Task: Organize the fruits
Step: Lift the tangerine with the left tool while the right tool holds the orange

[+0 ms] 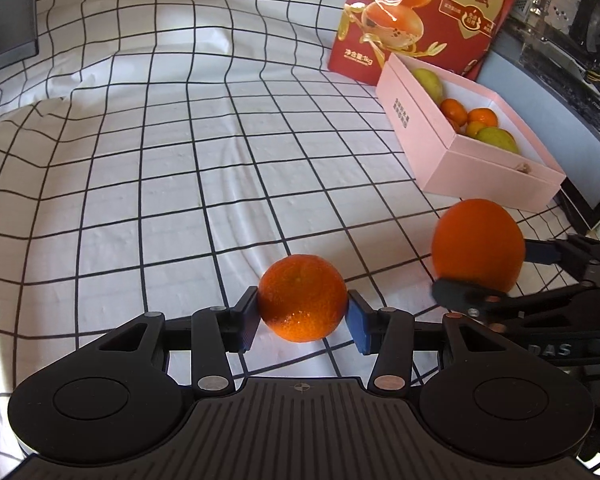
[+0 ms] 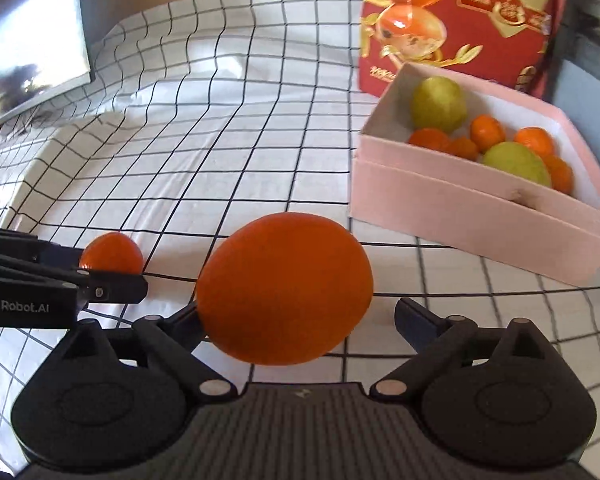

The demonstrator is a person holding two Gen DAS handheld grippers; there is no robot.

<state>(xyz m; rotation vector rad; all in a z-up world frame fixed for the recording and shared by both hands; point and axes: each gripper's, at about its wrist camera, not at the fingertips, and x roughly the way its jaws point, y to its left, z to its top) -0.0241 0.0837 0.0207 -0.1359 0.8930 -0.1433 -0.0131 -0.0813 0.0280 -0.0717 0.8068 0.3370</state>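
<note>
The left tool [image 1: 302, 314] is clamped on a small mandarin [image 1: 302, 298], pads pressing both its sides, held above the checked cloth [image 1: 160, 168]. To its right, the right tool [image 2: 296, 316] stands spread around a larger orange [image 2: 284, 294]: the left finger touches it, the right finger [image 2: 418, 320] stands clear. Ahead and right of both tools sits the pink box [image 2: 460, 208], already holding mandarins and two green fruits. Carry the mandarin over the near wall before releasing; recentre and close the right tool squarely on the orange.

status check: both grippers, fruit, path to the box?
Left gripper shut on small mandarin. Right gripper open, large orange between fingers, right one clear. Pink box ahead; nothing in the way.
</note>
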